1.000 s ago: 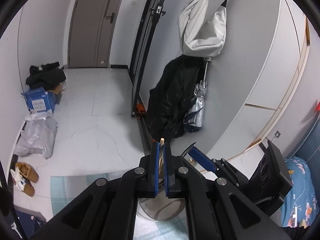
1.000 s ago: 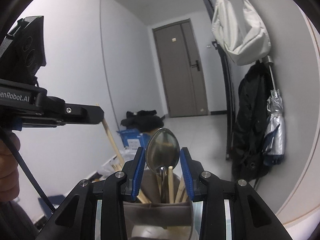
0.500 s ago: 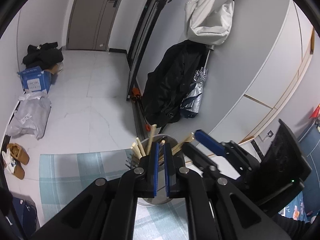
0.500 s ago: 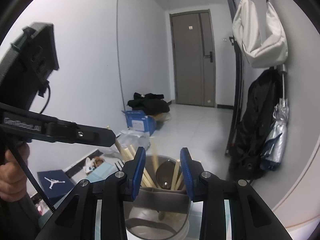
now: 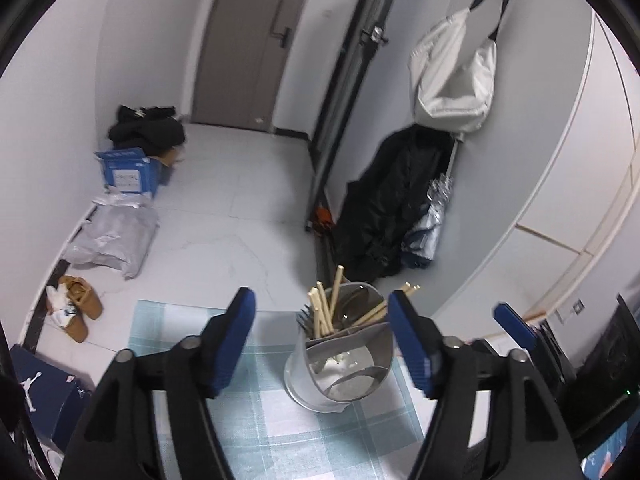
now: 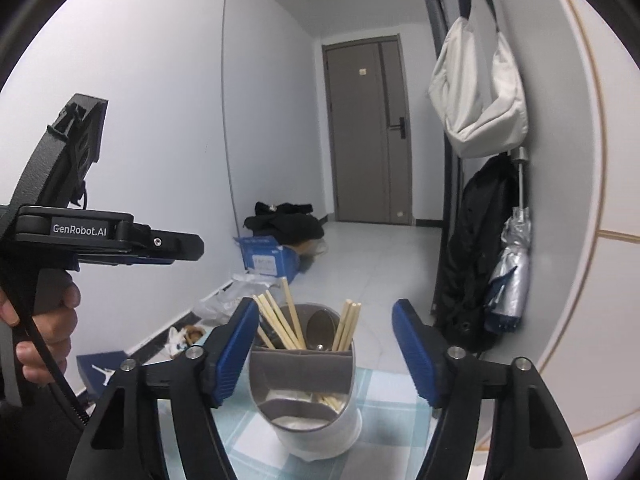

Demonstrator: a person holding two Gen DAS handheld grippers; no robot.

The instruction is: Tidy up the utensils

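Note:
A round metal utensil holder [image 5: 340, 372] with grey dividers stands on a checked cloth [image 5: 248, 420]. Several wooden chopsticks [image 5: 326, 312], a fork [image 5: 303, 317] and a spoon [image 6: 320, 326] stand in it. My left gripper [image 5: 322, 328] is open and empty, its fingers either side of the holder from above. My right gripper [image 6: 324, 340] is open and empty, its fingers flanking the holder [image 6: 304, 392]. The left gripper also shows at the left of the right wrist view [image 6: 176, 246], held by a hand.
The cloth [image 6: 384, 440] covers a small table beside a curved white wall [image 5: 560, 184]. On the floor lie a blue box [image 5: 128, 172], plastic bags [image 5: 112, 240], shoes [image 5: 76, 308] and dark clothes [image 5: 148, 128]. A coat [image 5: 392, 216], umbrella and white bag [image 5: 452, 76] hang at right.
Both grippers opened and drew back and upward from the holder. The left let go of a chopstick and the right let go of the spoon; both now stand in the holder.

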